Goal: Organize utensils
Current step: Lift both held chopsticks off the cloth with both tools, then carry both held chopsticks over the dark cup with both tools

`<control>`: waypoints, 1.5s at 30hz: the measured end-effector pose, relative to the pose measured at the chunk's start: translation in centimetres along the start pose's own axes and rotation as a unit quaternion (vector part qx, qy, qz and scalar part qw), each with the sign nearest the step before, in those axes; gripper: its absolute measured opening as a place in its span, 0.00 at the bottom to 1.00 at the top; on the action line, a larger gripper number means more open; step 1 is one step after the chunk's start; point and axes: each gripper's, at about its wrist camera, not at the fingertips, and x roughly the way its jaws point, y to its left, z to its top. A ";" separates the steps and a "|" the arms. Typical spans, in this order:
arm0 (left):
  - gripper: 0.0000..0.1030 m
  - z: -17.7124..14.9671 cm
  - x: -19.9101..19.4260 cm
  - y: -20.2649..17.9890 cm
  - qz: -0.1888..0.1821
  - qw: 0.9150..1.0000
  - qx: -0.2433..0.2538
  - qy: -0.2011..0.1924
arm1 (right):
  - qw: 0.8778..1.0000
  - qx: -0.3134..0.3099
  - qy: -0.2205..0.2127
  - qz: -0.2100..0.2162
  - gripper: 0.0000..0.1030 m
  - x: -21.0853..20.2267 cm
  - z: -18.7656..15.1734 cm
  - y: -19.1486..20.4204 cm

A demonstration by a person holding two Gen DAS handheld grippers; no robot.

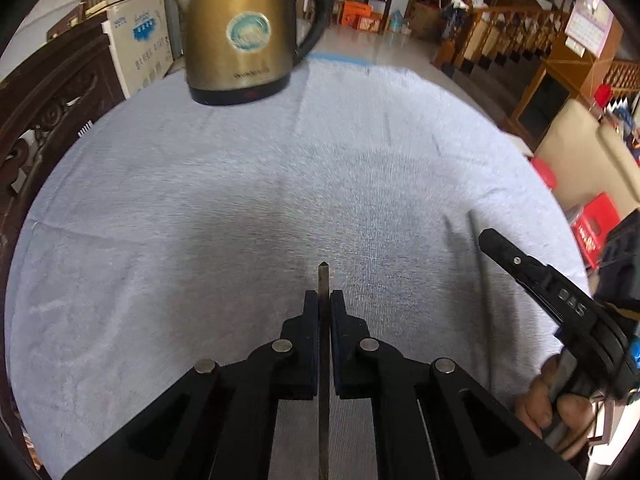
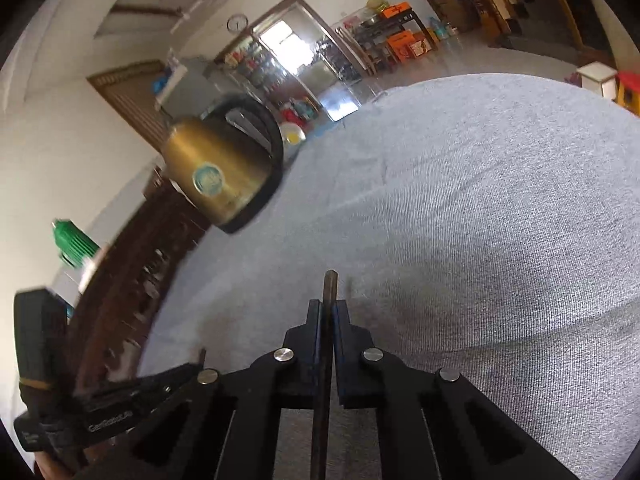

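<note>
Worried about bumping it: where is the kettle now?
The gold kettle stands at the far left edge of the grey tablecloth, beyond both grippers, beside the dark carved wooden furniture.

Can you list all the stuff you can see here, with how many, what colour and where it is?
kettle: one, gold-brown with a black handle and base, standing at the far edge of the table.
tablecloth: one, light grey-blue, covering the whole table.
cardboard box: one, white with blue print, behind the table to the kettle's left.
carved wooden furniture: one, dark brown, along the table's left side.
thin dark stick: one, dark grey, pinched in the left tool; likely a chopstick.
second thin dark stick: one, dark grey, pinched in the right tool.
left tool: one, black, closed on its stick.
right tool: one, black, closed on its stick.
</note>
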 end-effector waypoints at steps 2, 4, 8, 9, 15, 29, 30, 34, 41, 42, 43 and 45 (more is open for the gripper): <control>0.05 -0.4 -1.6 0.4 -0.006 1.000 -0.007 -0.013 | 1.000 0.012 -0.009 0.017 0.03 -0.5 0.0 -0.3; 0.05 -0.9 -3.6 0.7 -0.007 1.000 -0.008 -0.027 | 0.999 0.022 -0.019 0.032 0.03 -1.0 -0.1 -0.6; 0.05 -2.3 -7.1 1.2 -0.008 0.999 -0.006 -0.043 | 0.999 0.029 -0.023 0.031 0.03 -1.5 0.0 -1.0; 0.05 -2.8 -7.8 1.2 -0.008 0.999 -0.005 -0.047 | 0.999 0.034 -0.020 0.032 0.03 -1.6 0.0 -1.0; 0.05 -4.7 -10.7 2.9 -0.019 0.998 -0.010 -0.064 | 0.999 0.016 0.041 -0.022 0.31 -1.4 1.7 0.1; 0.05 -6.0 -15.4 4.9 -0.044 0.993 -0.024 -0.109 | 0.931 -0.182 0.212 -0.234 0.17 7.0 2.4 6.5; 0.05 -6.3 -15.9 5.0 -0.045 0.992 -0.024 -0.112 | 0.926 -0.197 0.208 -0.245 0.11 7.1 2.2 6.8; 0.05 -7.0 -17.3 4.7 -0.041 0.991 -0.021 -0.126 | 0.930 -0.196 0.198 -0.238 0.06 6.2 1.8 6.5; 0.05 -8.8 -19.8 4.8 -0.037 0.987 -0.018 -0.154 | 0.959 -0.166 0.128 -0.192 0.06 -1.6 0.8 6.2; 0.05 -9.1 -20.4 4.8 -0.038 0.986 -0.018 -0.161 | 0.962 -0.163 0.112 -0.187 0.06 -3.3 0.8 6.1; 0.05 -9.4 -20.8 4.9 -0.040 0.985 -0.020 -0.166 | 0.965 -0.161 0.096 -0.184 0.06 -4.8 0.5 6.2; 0.05 -10.1 -21.7 5.1 -0.042 0.983 -0.025 -0.176 | 0.970 -0.155 0.064 -0.175 0.06 -7.9 0.4 6.1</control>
